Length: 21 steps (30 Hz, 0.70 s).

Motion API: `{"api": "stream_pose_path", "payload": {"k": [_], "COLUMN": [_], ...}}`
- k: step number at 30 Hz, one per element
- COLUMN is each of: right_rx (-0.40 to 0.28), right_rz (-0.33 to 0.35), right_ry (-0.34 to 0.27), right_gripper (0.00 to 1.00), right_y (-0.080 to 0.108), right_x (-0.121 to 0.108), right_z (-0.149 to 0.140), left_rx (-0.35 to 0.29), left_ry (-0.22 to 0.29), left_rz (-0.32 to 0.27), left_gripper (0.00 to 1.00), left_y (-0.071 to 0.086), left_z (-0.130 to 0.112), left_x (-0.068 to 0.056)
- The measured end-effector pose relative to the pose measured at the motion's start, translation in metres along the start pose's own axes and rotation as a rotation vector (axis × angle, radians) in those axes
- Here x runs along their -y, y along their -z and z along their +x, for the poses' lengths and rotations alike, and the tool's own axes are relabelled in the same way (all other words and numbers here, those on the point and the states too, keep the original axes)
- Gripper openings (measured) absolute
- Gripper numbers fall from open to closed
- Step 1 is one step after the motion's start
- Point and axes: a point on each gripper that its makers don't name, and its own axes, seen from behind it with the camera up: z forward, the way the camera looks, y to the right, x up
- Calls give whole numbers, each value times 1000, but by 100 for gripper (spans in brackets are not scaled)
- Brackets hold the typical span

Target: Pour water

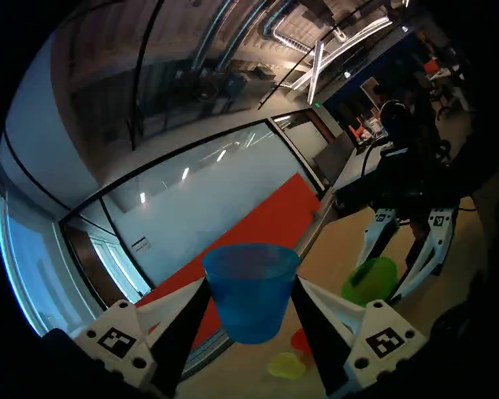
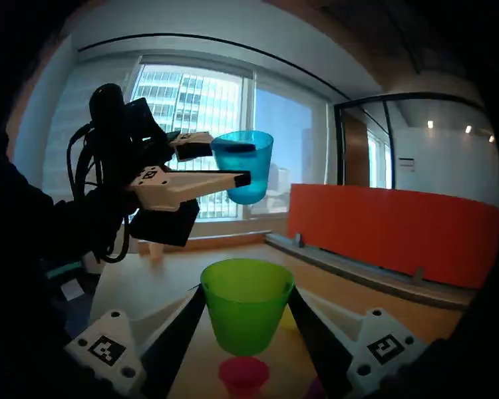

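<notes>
Two grippers [image 1: 251, 284] [image 2: 247, 294], snug on blue cup [image 1: 251, 302], green cup [image 2: 247, 316].

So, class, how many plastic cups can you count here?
4: blue cup in the left gripper, green cup in the right gripper, red cup and yellow cup on the table; others may be hidden.
</notes>
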Motion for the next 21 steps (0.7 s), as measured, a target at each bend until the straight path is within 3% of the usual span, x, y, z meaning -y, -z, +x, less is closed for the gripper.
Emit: {"api": "stream_pose_path", "payload": {"k": [21], "right_rx": [-3], "right_rz": [43], "right_ry": [2], "right_gripper": [90], "right_y": [-6], "right_x": [15], "right_z": [1], "left_rx": [1], "left_ry": [-178], "left_rz": [-7], "left_gripper": [83], "left_y": [-3], "left_z": [15], "left_x": [-8]}}
